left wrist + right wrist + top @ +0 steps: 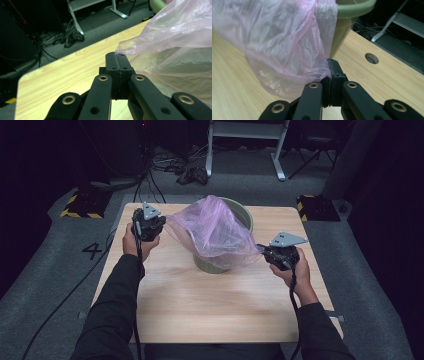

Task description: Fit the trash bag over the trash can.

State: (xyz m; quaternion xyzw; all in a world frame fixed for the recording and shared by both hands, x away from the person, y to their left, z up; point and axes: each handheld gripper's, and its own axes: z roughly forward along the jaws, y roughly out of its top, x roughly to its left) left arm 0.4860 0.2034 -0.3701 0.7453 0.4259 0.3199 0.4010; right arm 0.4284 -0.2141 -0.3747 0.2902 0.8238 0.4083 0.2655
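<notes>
**High view: bag stretched between two grippers, its mouth only partly over the bin**

High view puts the pink plastic bag (pixel 215 232) in the middle of the wooden table (pixel 200 300), draped over the green bin (pixel 239 215) and spilling down the bin's near side. Its thin film is drawn taut sideways, so its long axis runs left to right across the table, from one gripper to the other. The bin's far rim shows bare behind the bag, so by my reading the mouth is not yet seated around the rim.

Outward to the left, the left gripper (pixel 161 222) has its jaws pressed together on a corner of the bag's edge; in the left gripper view the film (pixel 175 32) fans out rightward from the tips (pixel 117 54), which meet with no gap. Outward to the right, the right gripper (pixel 262 250) pinches the opposite edge just as tightly, and in the right gripper view the bag (pixel 282 42) bulges up and to the left of the tips (pixel 331 65), with the bin (pixel 347 15) just behind it.

The right gripper sits lower and closer to the person than the left, so the bag hangs skewed toward the near right. The bin lies between the two hands, about equally near to each; I judge the coming move depends on lifting both edges up and back over the rim together
</notes>
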